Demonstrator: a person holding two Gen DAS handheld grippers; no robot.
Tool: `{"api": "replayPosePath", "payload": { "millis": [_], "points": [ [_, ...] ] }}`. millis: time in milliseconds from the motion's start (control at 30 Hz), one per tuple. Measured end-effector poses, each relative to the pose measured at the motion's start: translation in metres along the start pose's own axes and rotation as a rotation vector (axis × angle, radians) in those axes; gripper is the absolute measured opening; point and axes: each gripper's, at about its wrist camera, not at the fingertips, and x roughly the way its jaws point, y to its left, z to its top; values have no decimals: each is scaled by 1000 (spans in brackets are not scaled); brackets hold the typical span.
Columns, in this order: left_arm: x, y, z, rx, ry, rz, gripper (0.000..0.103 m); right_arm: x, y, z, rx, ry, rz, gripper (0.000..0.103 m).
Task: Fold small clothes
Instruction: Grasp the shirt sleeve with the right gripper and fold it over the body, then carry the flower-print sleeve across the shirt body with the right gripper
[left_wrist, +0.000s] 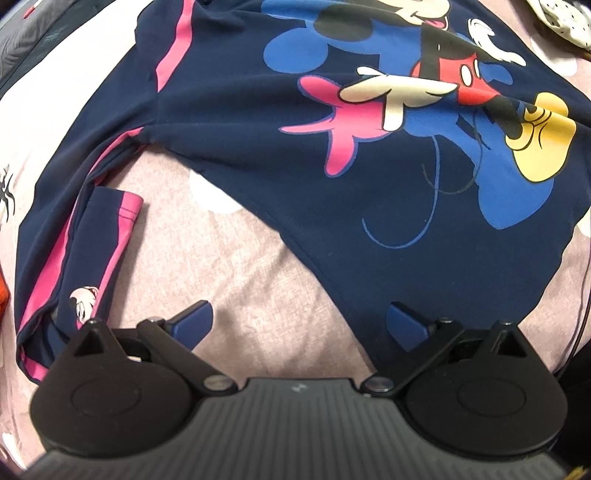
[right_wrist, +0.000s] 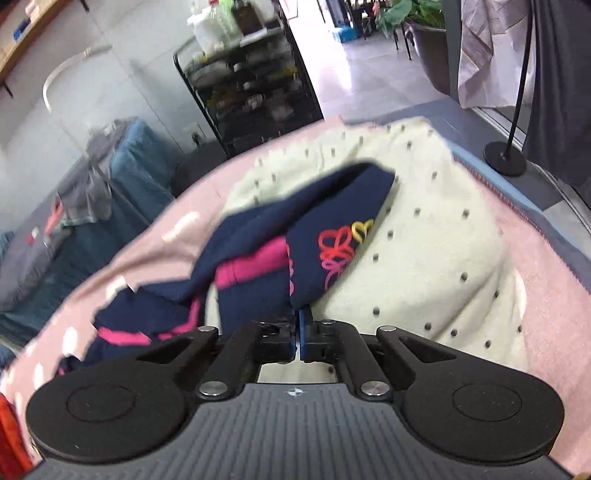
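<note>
A navy child's shirt (left_wrist: 258, 122) with a cartoon mouse print and pink side stripes lies spread on the pink bedsheet (left_wrist: 236, 258). Its left sleeve (left_wrist: 85, 254) is bent back on itself beside the body. My left gripper (left_wrist: 298, 314) points down over the shirt's lower edge, open, with its right finger over navy cloth and its left finger over bare sheet. In the right wrist view my right gripper (right_wrist: 297, 325) is shut on a lifted fold of the navy shirt (right_wrist: 314, 236), which hangs bunched above a cream dotted garment (right_wrist: 436, 251).
A white spotted cloth (left_wrist: 561, 18) lies at the far right corner. Beyond the bed stand a black wire rack (right_wrist: 255, 85), blue cushions with grey clothes (right_wrist: 122, 173) and a black stand base (right_wrist: 506, 158). Something orange (right_wrist: 9, 432) sits at the left edge.
</note>
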Motion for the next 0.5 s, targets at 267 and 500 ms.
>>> {"api": "replayPosePath", "payload": {
  "millis": [267, 500],
  "points": [
    [-3, -3, 1, 16, 0, -10, 102, -99, 6, 79, -79, -179, 175, 3],
    [0, -8, 9, 38, -11, -24, 102, -158, 23, 127, -134, -159, 407, 3]
  ]
}}
